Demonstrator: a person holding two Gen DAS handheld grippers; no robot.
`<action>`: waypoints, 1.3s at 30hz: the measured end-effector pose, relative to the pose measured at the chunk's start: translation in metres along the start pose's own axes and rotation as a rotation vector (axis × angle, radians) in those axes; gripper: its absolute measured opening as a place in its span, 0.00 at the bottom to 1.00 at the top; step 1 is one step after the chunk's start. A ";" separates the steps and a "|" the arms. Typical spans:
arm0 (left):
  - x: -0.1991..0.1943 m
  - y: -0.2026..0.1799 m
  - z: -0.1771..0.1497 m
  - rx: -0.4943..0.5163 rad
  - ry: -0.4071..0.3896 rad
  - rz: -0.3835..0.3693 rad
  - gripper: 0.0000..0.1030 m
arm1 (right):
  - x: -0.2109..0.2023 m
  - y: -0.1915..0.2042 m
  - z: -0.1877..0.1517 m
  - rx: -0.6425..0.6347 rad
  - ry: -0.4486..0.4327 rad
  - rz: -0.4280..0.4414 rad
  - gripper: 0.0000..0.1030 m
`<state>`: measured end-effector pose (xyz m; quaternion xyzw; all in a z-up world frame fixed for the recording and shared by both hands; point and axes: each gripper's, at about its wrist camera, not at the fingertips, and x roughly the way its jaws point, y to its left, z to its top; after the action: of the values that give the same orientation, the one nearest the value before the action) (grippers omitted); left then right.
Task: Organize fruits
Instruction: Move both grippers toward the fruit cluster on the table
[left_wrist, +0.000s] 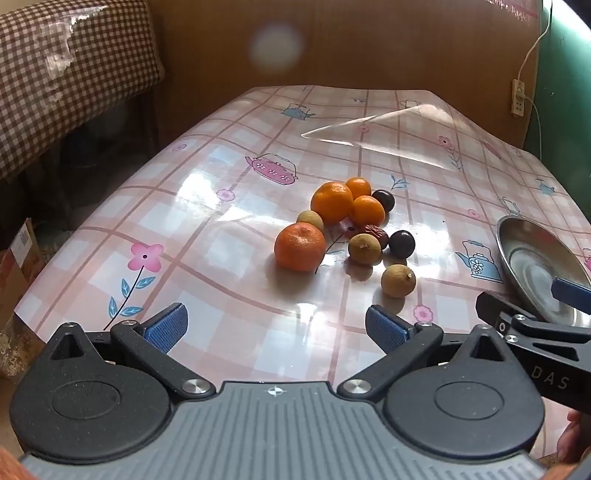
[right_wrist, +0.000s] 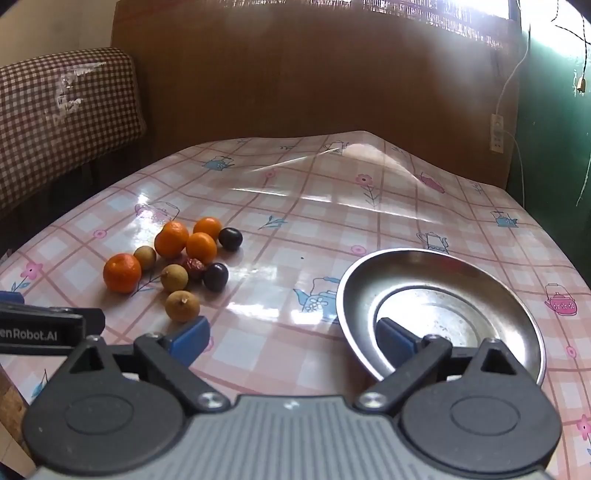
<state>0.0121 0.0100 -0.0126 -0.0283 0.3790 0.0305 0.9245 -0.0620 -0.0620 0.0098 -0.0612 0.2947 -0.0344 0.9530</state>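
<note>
Both grippers angled down over table (left_wrist: 207, 206). Left gripper (left_wrist: 276, 328) spread wide, empty; fruit cluster (left_wrist: 343, 229) at 12 o'clock. Right gripper (right_wrist: 293, 343) spread wide, empty; steel bowl (right_wrist: 517, 295) at 1 o'clock, fruit at 10.

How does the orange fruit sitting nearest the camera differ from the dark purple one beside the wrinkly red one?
The nearest orange fruit is bright orange; the dark purple fruit is almost black. The orange one is clearly bigger. Its skin looks dimpled, the purple one's smooth and glossy. Both are round and rest on the tablecloth, outside the metal dish.
</note>
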 end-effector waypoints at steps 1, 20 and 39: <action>0.001 0.000 0.000 -0.001 0.000 0.000 1.00 | 0.001 0.001 0.000 -0.002 0.000 0.001 0.94; 0.015 0.007 0.006 0.000 0.002 -0.008 1.00 | 0.013 0.012 0.005 -0.022 0.014 0.017 0.94; 0.027 0.008 0.017 0.020 -0.002 -0.023 1.00 | 0.020 0.016 0.005 -0.014 0.034 0.021 0.94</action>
<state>0.0423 0.0204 -0.0198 -0.0235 0.3778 0.0160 0.9254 -0.0422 -0.0479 0.0005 -0.0641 0.3116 -0.0232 0.9478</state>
